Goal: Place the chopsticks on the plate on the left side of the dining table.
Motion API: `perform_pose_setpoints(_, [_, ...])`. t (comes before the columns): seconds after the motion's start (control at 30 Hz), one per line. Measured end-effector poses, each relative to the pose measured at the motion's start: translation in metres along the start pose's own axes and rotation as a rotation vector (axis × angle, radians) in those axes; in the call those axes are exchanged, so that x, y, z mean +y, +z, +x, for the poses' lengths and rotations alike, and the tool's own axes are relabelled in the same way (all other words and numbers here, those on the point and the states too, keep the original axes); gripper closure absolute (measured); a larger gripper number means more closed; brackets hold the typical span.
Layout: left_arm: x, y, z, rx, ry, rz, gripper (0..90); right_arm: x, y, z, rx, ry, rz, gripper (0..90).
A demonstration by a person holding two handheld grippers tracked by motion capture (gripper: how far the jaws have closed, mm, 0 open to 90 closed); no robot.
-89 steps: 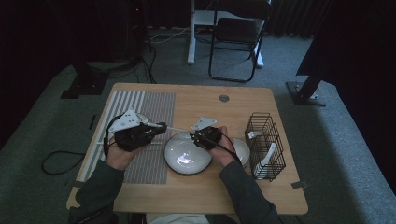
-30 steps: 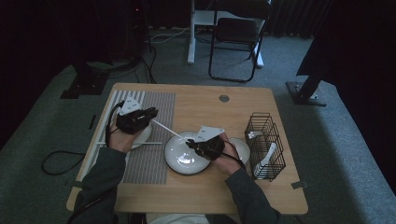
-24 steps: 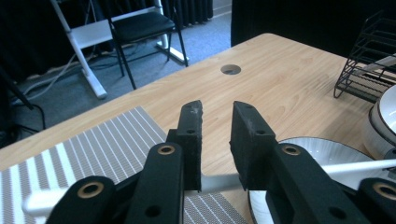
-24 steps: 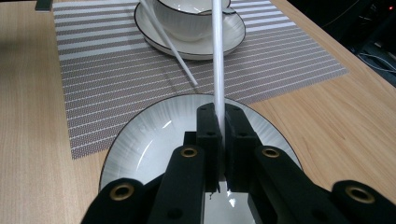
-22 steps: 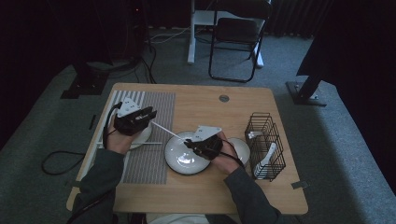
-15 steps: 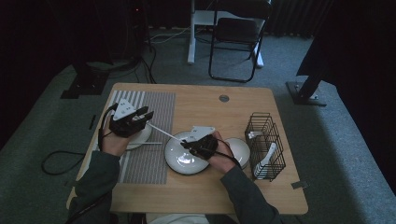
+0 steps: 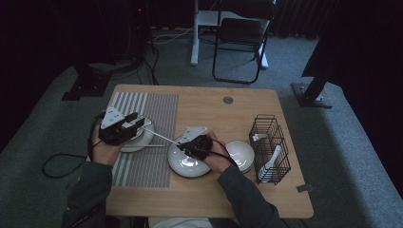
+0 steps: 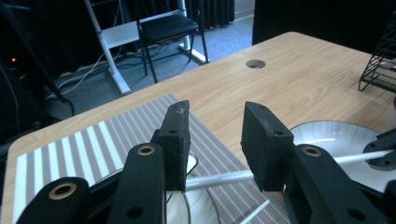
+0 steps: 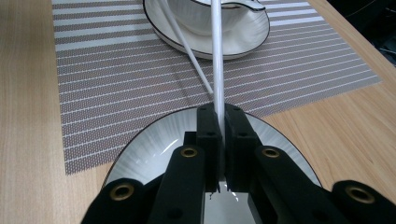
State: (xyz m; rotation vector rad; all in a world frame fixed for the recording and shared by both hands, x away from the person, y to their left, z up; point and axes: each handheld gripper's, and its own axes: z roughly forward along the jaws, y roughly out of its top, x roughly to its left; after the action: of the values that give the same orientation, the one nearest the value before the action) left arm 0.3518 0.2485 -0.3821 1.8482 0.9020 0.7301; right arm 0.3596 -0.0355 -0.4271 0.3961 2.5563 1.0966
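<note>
Chopstick handling governs this arrangement: the white stick is clamped at one end between the fully closed jaws of the right gripper, so that its free length runs toward the top of the right gripper view and reaches the bowl on the saucer. In the high view the stick spans left of centre, from the right gripper above the white plate up-left to the left gripper. The left gripper stands about half open; its jaws have just been opening, and the stick passes between them without pad contact, so the right gripper appears to carry it alone. A second chopstick lies loose, leaning from the saucer onto the striped placemat, probably set down as the first of the pair. A second bowl and a wire basket holding a white spoon stand at centre right on the wooden table, apart from the transfer.
</note>
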Motion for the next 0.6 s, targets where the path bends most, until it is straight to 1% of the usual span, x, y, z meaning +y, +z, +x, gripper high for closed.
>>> perform_pose_setpoints(0.13, [-0.007, -0.006, 0.002, 0.016, -0.005, 0.005, 61.1, 0.003, 0.007, 0.0, 0.008, -0.006, 0.017, 86.5])
perform_pose_setpoints(0.23, [-0.01, -0.01, 0.001, 0.029, 0.001, 0.008, 60.9, 0.007, 0.012, 0.001, 0.015, -0.024, 0.029, 86.6])
perform_pose_setpoints(0.4, [-0.015, -0.019, 0.0, 0.046, 0.007, 0.014, 60.0, 0.016, 0.02, 0.0, 0.022, -0.036, 0.039, 86.5])
perform_pose_setpoints(0.6, [-0.021, -0.03, 0.0, 0.08, 0.023, 0.024, 59.9, 0.023, 0.03, 0.001, 0.036, -0.056, 0.051, 86.5])
